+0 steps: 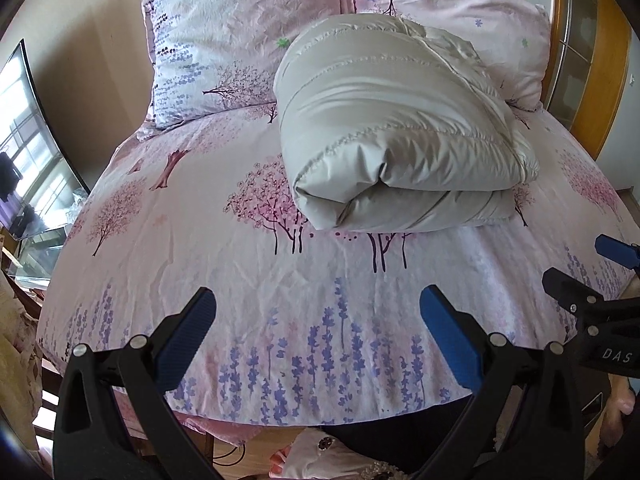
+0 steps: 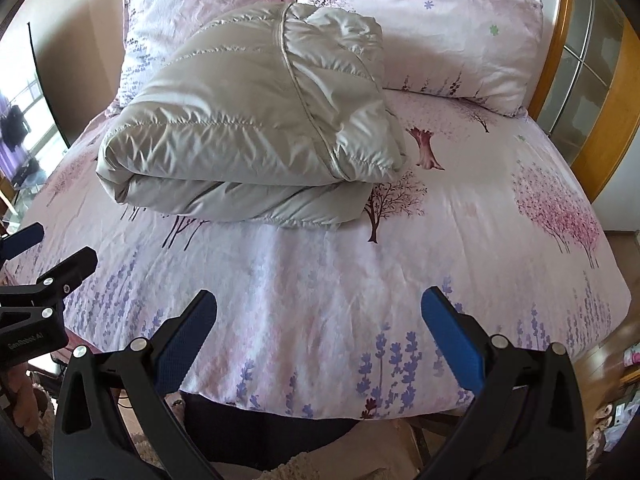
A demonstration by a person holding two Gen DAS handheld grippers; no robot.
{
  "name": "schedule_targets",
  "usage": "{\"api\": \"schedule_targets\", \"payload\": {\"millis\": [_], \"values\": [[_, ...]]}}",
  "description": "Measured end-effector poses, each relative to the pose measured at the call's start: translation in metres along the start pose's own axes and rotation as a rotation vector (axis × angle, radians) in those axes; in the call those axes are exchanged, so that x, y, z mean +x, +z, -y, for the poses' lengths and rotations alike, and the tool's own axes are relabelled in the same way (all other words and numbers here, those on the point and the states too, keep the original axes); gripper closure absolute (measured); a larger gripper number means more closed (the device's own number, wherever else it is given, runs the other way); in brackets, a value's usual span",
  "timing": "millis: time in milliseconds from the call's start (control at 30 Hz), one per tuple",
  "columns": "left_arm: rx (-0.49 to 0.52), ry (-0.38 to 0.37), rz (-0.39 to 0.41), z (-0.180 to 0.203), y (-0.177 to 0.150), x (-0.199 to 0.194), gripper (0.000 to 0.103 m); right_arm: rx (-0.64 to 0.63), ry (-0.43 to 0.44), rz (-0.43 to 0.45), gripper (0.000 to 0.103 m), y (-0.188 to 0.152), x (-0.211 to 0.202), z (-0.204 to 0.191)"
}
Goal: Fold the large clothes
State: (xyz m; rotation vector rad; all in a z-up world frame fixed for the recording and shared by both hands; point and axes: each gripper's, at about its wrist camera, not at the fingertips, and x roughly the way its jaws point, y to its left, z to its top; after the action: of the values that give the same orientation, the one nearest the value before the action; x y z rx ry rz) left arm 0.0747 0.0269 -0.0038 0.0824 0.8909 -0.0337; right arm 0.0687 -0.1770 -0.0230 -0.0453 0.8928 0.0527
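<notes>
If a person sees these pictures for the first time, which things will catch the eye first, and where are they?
First comes the folded grey puffer jacket, a thick glossy bundle lying mid-bed on the pink sheet with printed trees, just in front of two matching pillows at the headboard. Next, the left gripper and right gripper in the foreground, blue-padded fingers spread wide and holding nothing.

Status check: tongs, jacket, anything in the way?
Left tongs open, empty, clear of bed. Right tongs same. Grey puffer jacket folded in a bundle on floral bedspread, near pillows. Nothing blocking.
</notes>
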Motion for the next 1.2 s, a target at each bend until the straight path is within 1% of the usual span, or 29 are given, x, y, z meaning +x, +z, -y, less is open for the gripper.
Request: {"api": "schedule_targets", "payload": {"millis": [233, 667, 1200], "values": [[-0.010, 0.000, -0.018, -0.002, 0.001, 0.004, 0.002, -0.005, -0.012, -0.011, 0.001, 0.002, 0.003, 0.002], [-0.016, -0.004, -0.024, -0.004, 0.001, 0.006, 0.002, -0.003, -0.008, -0.034, 0.001, 0.002, 0.009, 0.001], [-0.013, -0.009, -0.029, -0.005, 0.001, 0.009, 0.002, 0.006, -0.007, -0.042, 0.001, 0.002, 0.011, 0.001]]}}
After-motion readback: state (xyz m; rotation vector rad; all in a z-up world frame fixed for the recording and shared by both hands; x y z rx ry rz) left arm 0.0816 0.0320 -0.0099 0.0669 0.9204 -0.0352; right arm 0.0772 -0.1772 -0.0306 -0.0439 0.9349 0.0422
